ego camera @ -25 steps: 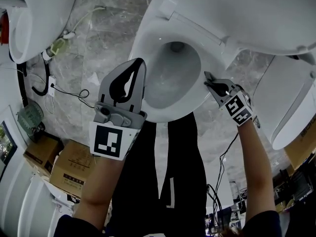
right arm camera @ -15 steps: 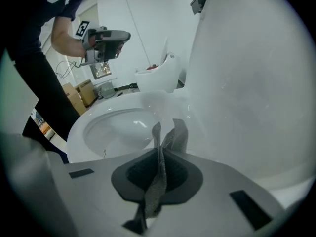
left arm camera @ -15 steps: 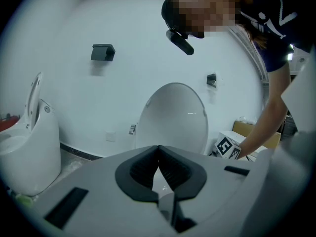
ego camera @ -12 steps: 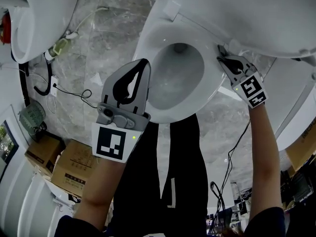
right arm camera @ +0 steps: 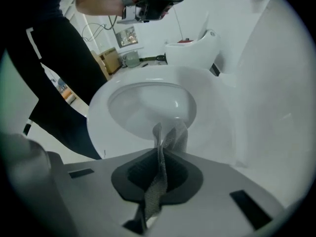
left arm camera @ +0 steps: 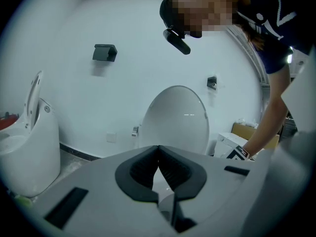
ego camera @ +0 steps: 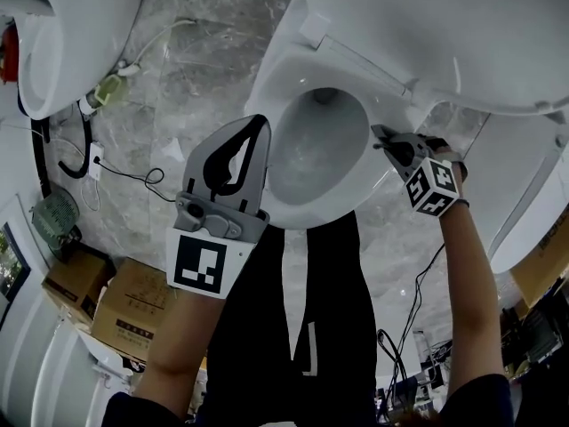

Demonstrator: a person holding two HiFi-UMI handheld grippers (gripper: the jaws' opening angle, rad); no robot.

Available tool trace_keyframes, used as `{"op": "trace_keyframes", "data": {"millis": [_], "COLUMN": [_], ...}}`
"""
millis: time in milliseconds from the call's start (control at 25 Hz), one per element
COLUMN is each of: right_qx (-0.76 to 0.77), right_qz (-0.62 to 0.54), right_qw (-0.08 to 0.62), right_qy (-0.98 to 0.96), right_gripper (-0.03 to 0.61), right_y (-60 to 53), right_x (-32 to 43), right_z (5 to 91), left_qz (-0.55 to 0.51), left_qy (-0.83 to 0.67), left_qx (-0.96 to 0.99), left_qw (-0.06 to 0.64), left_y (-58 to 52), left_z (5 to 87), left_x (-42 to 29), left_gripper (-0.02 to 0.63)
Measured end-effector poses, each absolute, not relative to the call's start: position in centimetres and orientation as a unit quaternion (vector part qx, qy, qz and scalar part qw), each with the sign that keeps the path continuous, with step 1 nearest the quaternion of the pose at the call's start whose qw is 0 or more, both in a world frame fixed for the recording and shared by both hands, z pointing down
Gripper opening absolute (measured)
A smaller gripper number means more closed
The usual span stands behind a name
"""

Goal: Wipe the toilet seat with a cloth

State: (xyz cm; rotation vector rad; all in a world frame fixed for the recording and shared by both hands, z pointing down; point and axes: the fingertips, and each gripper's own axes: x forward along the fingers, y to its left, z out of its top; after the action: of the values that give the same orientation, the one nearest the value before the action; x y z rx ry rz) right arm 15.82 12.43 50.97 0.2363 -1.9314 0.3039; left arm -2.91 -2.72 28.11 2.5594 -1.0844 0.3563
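Head view looks steeply down on the toilet [ego camera: 267,194], which fills the middle and upper right of the frame. Its lid [ego camera: 427,25] is tipped back at the top, and the seat [ego camera: 276,78] lies down as a white ring round the bowl [ego camera: 311,149]. The left tool [ego camera: 256,124] hangs at centre left, just beside the ring's left edge. In the left gripper view its jaws meet at the tips with nothing between them, clenched and empty, so it appears to have no part in the wiping. The right tool [ego camera: 380,134] sits at the ring's right edge, near where the seat meets the lid. In the right gripper view its jaws are clamped on the cloth [right arm camera: 160,172], a thin grey mesh strip that runs up through the pads. The cloth's free end pokes out over the near part of the ring, low in the middle of that frame. Whether that end presses on the seat or hangs just above it cannot be told. By the tool's place on the ring, the wipe looks under way rather than finished. The seat shows no smear, wet trail or dirt to mark cleaned parts from the rest. Going by this, the left side and the front of the ring may be yet to do.
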Motion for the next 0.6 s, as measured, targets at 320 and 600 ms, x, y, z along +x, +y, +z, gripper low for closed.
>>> {"op": "trace_keyframes", "data": {"millis": [320, 600], "right_qx": [0.125, 0.193], "right_qz": [0.020, 0.054], "right_qw": [0.575, 0.555], "right_qy": [-0.808, -0.807], "right_gripper": [0.023, 0.023], "right_y": [0.1, -1.4], "right_x": [10.6, 9.2], "right_z": [50.8, 50.5], "left_qz": [0.120, 0.122], "left_qy": [-0.400, -0.405], "left_qx": [0.893, 0.891], "left_qw": [0.166, 0.164], "left_y": [-3.2, -3.1], "left_z": [27.6, 27.4], "left_x": [-5.8, -7.6], "left_gripper": [0.018, 0.018]}}
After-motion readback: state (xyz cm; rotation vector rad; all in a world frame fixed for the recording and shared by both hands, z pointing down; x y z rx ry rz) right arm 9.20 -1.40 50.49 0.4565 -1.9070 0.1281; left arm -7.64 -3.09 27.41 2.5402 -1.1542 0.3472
